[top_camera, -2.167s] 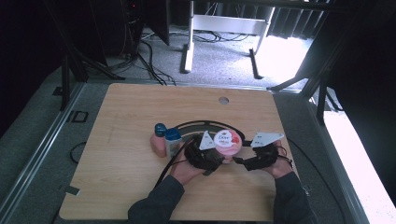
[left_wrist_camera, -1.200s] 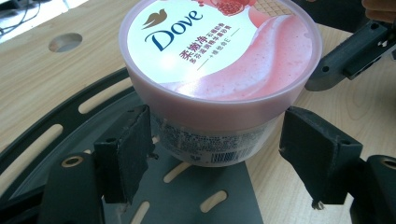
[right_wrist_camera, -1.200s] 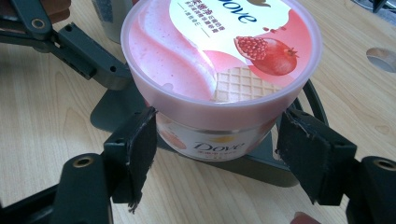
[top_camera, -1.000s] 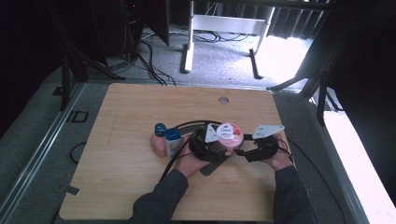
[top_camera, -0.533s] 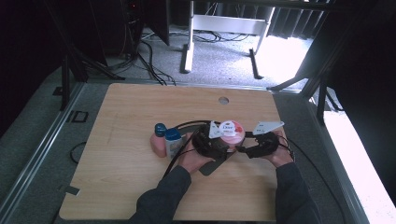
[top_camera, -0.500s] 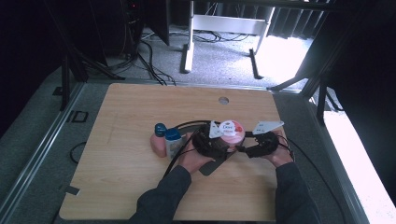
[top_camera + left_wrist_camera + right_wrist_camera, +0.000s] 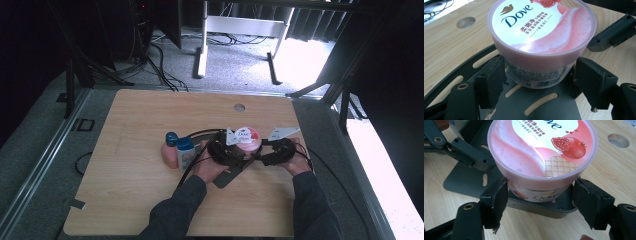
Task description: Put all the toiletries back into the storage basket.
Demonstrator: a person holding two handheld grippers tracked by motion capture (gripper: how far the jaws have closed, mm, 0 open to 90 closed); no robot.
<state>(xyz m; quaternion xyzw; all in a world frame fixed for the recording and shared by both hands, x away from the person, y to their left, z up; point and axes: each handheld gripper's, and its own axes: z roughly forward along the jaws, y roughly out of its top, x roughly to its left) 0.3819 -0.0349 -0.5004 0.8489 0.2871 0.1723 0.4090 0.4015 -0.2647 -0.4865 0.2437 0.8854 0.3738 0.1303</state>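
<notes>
A pink Dove tub (image 7: pixel 245 137) with a pomegranate lid stands on a dark grey slotted plate (image 7: pixel 227 177) at the middle of the table. My left gripper (image 7: pixel 234 148) comes in from the tub's left. Its jaws straddle the tub (image 7: pixel 536 37) below the lid, one pad (image 7: pixel 496 77) right at the wall and the other (image 7: pixel 592 82) a sliver off. My right gripper (image 7: pixel 261 153) comes from the right, with both pads (image 7: pixel 496 200) against the tub body (image 7: pixel 541 157) under the lid rim.
Two pink bottles with blue caps (image 7: pixel 185 152) (image 7: pixel 171 150) stand just left of my left hand. A round hole (image 7: pixel 239 107) is in the tabletop behind the tub. Black cables loop across the wood around the plate (image 7: pixel 544 105).
My left gripper has edged forward and in toward the tub, so its jaws now stand around it. The right gripper and the tub have stayed put.
</notes>
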